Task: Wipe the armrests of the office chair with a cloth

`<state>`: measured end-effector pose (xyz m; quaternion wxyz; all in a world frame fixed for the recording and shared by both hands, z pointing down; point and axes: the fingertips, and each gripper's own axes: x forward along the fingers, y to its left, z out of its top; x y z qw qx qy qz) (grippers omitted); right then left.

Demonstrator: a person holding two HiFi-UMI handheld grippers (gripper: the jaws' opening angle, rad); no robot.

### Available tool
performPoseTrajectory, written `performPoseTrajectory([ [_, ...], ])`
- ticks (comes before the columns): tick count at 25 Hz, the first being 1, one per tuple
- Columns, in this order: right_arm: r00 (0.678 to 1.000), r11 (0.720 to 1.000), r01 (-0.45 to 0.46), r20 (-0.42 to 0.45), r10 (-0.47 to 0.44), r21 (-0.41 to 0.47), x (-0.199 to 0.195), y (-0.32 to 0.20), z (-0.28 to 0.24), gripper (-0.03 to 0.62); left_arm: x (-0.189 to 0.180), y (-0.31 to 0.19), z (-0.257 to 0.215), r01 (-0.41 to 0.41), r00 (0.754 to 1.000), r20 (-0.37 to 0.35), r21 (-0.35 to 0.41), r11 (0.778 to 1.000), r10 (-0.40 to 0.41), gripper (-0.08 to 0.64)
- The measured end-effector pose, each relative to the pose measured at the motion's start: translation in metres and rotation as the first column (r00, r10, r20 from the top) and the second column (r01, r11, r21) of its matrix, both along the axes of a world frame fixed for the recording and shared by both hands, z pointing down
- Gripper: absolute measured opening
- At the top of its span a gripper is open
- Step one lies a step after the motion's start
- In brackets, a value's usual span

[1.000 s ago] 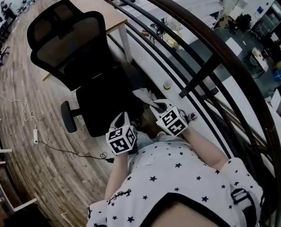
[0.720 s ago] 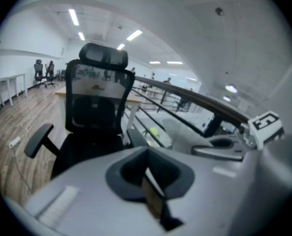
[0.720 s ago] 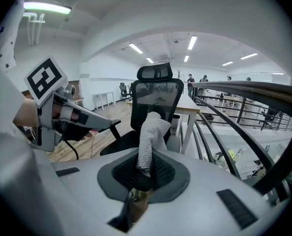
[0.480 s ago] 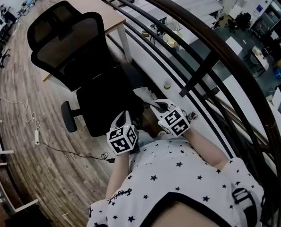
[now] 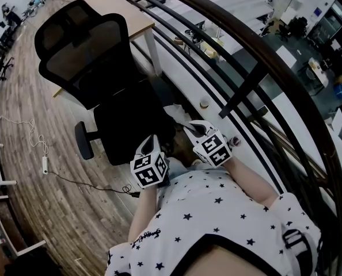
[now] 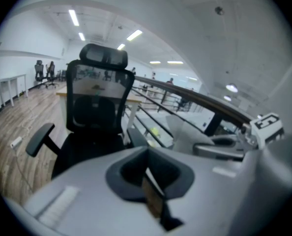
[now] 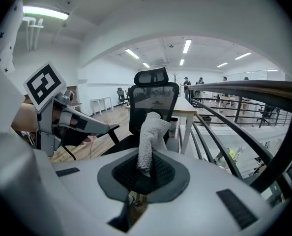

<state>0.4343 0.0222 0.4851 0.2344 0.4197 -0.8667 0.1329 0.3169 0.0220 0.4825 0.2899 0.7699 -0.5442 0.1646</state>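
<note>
Right gripper [image 7: 144,173] is pinching the cloth [image 7: 150,132], with the office chair [image 5: 82,62] straight ahead. The chair's railing-side armrest [image 6: 136,136] is nearer. Left gripper [image 6: 149,173] has its jaws together, empty.

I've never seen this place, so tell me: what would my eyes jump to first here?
First, the big black office chair, standing on the wood floor right ahead of the person. Next, the pale cloth sticking up from the right gripper, whose jaws pinch it, while the left gripper beside it is shut on nothing. Along the right runs a dark curved railing, with a big hall below.
</note>
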Motion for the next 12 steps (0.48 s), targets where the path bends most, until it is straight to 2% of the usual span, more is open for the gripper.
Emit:
performPoseTrajectory([
  [12, 1.0, 1.0, 0.011, 0.008, -0.011, -0.004, -0.0063, -0.0041, -0.0008, 0.029, -0.0045, -0.0044, 0.0008, 0.0, 1.0, 0.007, -0.007, 1.0, 0.0, 0.005],
])
